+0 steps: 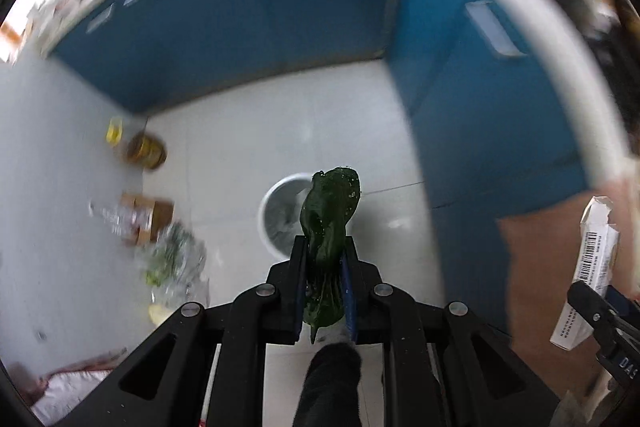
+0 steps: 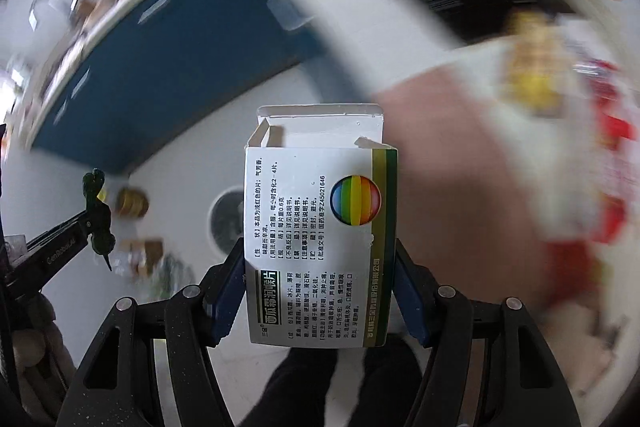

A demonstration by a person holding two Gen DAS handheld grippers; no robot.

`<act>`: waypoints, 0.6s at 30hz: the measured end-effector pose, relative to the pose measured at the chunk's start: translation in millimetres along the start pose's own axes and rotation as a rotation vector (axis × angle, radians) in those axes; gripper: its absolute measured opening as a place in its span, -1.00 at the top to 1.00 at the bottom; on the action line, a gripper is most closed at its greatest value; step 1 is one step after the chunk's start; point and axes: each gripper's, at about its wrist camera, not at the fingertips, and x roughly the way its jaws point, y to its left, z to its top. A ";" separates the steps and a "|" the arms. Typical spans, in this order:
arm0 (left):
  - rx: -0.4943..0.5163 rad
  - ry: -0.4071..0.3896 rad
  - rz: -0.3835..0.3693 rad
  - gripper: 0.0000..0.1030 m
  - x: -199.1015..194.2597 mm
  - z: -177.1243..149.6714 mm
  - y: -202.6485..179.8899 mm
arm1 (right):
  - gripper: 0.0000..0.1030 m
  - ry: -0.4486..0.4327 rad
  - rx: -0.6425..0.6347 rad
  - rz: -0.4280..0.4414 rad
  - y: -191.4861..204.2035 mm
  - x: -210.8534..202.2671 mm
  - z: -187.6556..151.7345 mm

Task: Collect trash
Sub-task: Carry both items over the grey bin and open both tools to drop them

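My left gripper is shut on a dark green crumpled wrapper and holds it in the air above a white round trash bin on the floor. My right gripper is shut on an opened white medicine box with a rainbow circle; the bin shows behind its left side. The box also shows in the left wrist view at the right edge. The left gripper with the green wrapper shows at the left of the right wrist view.
Blue cabinets under a white counter edge border the white floor. On the floor left of the bin lie a yellow jar, a cardboard box and a plastic bag with greens. A pinkish surface is at right.
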 end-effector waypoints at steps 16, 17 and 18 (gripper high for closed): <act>-0.211 0.332 -0.171 0.75 392.8 3.3 105.5 | -0.32 0.303 -0.070 0.060 95.7 442.6 -12.7; -0.208 0.340 -0.172 0.75 404.7 2.2 106.5 | -0.32 0.307 -0.078 0.057 97.0 454.7 -12.7; -0.205 0.347 -0.174 0.74 415.7 0.1 108.0 | -0.32 0.312 -0.093 0.049 100.7 470.8 -14.3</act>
